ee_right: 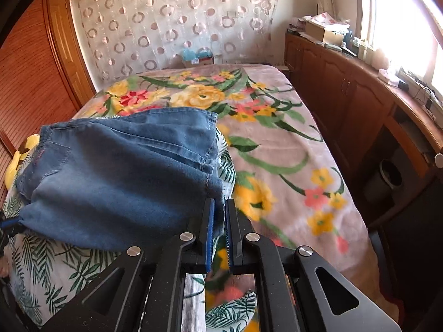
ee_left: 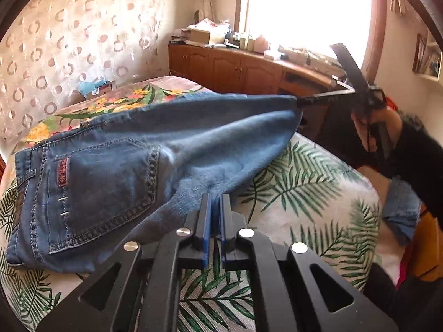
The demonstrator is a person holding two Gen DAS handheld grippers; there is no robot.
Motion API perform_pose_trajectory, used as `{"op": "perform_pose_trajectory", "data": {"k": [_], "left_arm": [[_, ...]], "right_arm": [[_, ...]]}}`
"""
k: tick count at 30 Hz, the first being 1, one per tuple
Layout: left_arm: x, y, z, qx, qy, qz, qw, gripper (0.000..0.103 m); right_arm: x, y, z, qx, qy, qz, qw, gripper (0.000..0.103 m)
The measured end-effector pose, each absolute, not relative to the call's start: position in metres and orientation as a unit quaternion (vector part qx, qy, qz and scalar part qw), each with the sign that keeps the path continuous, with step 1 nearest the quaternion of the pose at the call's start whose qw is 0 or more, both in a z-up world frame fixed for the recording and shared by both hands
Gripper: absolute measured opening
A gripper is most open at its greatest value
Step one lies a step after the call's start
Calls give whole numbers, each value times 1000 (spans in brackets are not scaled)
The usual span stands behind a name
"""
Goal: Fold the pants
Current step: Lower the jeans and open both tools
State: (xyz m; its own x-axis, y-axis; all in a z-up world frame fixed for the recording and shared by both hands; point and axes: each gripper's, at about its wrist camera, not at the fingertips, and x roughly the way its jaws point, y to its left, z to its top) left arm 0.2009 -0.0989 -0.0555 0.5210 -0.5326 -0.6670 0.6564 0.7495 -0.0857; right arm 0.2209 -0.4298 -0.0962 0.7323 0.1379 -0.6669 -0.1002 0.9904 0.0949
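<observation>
Clearly the fold is under way: the blue denim pants (ee_left: 144, 160) lie on the bed with the palm-leaf and floral covers (ee_left: 304, 182), waistband and stitched back pocket resting on the bed to the left, the leg end lifted off it to the right. The left gripper (ee_left: 214, 207) sits at the near edge of the pants, its blue-padded fingers (ee_left: 206, 221) drawn almost together with a fold of denim pinched between them. Farther right along the pants, the right gripper (ee_right: 220, 215) has its fingers narrowly parted around the hem corner, and the cloth hangs taut from them, so I judge it clamped too. In the left wrist view that gripper shows beyond the raised far end of the pants, the fabric stretched between the two holds.

The step in hand looks like carrying the leg end over toward the waistband. The next move probably calls for both holds travelling together, keeping the span taut, lining the hem up with the waistband edge before lowering, then letting go only once the layers lie flat.
</observation>
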Motion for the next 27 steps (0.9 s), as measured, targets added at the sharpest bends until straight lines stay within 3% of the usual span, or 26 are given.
{"op": "perform_pose_trajectory", "data": {"k": [4, 6, 8, 10, 17, 26, 27], "left_arm": [[203, -88, -34, 61, 331, -341, 878, 23], [207, -83, -24, 56, 322, -329, 886, 46], [216, -78, -17, 55, 314, -313, 895, 56], [228, -72, -15, 54, 313, -296, 901, 64], [268, -50, -25, 43, 329, -240, 912, 66], [285, -43, -45, 47, 346, -226, 909, 66], [286, -43, -46, 47, 348, -225, 909, 66]], "right_arm": [[211, -437, -77, 38, 328, 73, 941, 15], [212, -438, -68, 43, 311, 84, 946, 25], [218, -438, -66, 39, 303, 92, 948, 37], [234, -436, -72, 39, 306, 105, 945, 41], [301, -428, -123, 33, 370, 139, 918, 41], [314, -415, -156, -4, 410, 148, 900, 41], [314, -414, -155, -10, 409, 148, 901, 25]]}}
